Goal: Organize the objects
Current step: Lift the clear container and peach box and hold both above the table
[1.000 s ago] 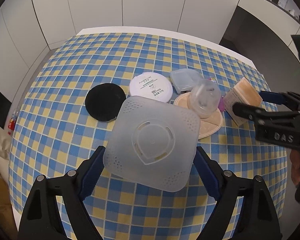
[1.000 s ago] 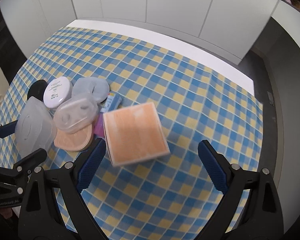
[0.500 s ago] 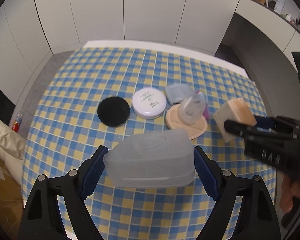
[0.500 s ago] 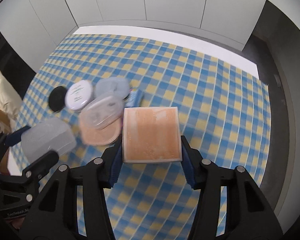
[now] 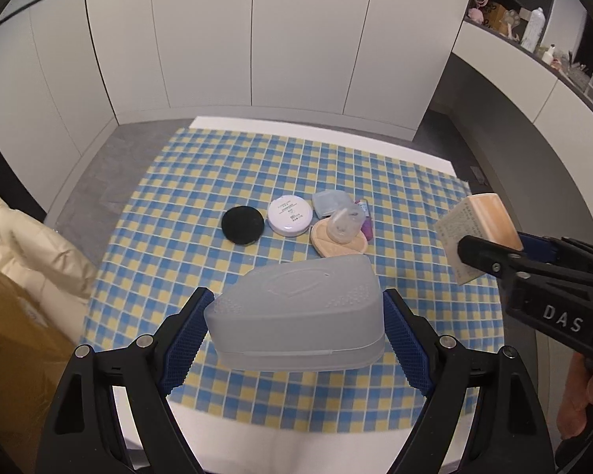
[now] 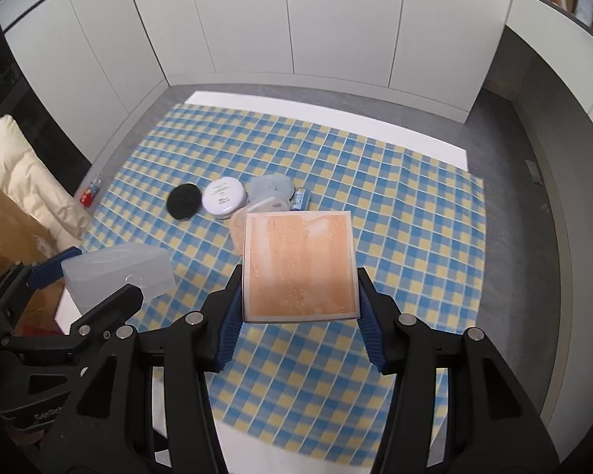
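grippers both loaded here, well above the checked tablecloth (image 5: 201,213). the left gripper (image 5: 294,328) is clamped across a frosted translucent plastic case (image 5: 296,312), blue pads pressed on its two sides, the case held level over the near edge of the table. the right gripper (image 6: 298,308) pinches a square peach-orange box (image 6: 298,266) by its sides, face up to the camera, raised above the cloth just to the right of the cluster.

judgement call now: each piece wants a bare patch of cloth, lowered flat and slow, pads opened only once the base is resting. the case looks light and slick, so keeping it level should help.

in the way, mid-table: a black round puff (image 5: 243,226), a white round compact (image 5: 289,213) just beside it, a small frosted lid (image 5: 328,203), a beige sponge pad (image 5: 338,241) with a clear dome case (image 5: 346,223) on top, and a purple tube (image 5: 365,223) tucked alongside. they sit tightly packed, so the open cloth to the right and front looks safer.
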The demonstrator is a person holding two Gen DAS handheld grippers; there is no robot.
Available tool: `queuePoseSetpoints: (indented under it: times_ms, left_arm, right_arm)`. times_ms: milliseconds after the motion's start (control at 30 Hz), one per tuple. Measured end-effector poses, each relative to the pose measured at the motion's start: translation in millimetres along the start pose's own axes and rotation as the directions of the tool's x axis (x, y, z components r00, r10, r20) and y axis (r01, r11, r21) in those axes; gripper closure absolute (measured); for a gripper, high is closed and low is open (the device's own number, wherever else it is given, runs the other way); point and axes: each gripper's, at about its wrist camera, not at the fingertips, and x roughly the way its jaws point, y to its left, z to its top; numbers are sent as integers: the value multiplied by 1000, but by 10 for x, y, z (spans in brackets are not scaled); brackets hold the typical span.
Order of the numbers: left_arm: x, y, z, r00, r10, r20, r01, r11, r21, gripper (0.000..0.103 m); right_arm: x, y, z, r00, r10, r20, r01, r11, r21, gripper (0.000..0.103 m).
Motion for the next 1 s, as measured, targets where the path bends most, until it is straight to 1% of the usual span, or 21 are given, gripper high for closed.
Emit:
queuePoseSetpoints:
  times_ms: [67, 200, 300, 367, 500, 667, 767, 900, 1000]
  left_arm:
    - [-154, 4, -12, 1000, -3, 19, 3, 1000, -7, 18]
    - [-497, 35, -19, 998, -19, 60, 22, 999, -50, 18]
    - [-707, 10, -52, 995, -15, 95, 20, 998, -51, 18]
    - [-826, -14, -110, 994, -28, 108, 33, 998, -49, 18]
    - [-949, -11, -219, 992, -11, 124, 17, 999, -47, 18]
    - [-1013, 33, -244, 990, -5, 143, 13, 998, -59, 18]
    - [-999, 49, -249, 990, -18, 138, 28, 997, -72, 18]
    - [-1041, 40, -230, 988, -37, 151, 49, 996, -78, 18]
    - [-1062, 13, -212, 987, -33, 160, 44, 997, -62, 18]
  right_arm:
    - [-158, 46, -38, 1000, -7, 20, 7, 1000, -11, 49]
    - [-471, 148, -156, 998, -21, 51, 24, 999, -45, 49]
    - [-628, 162, -237, 998, -11, 56, 13, 999, -29, 49]
    - [-711, 175, -282, 998, -2, 66, 3, 1000, -22, 49]
    - [-855, 239, -355, 995, -2, 95, 7, 999, -49, 49]
    - [-929, 249, -375, 993, 15, 117, -8, 998, -58, 49]
    - [-968, 255, -394, 991, 27, 133, -19, 998, -65, 49]
    - [-1072, 235, -345, 985, 45, 167, -35, 998, -61, 49]
    - [-1128, 223, -304, 982, 55, 183, -47, 998, -45, 49]
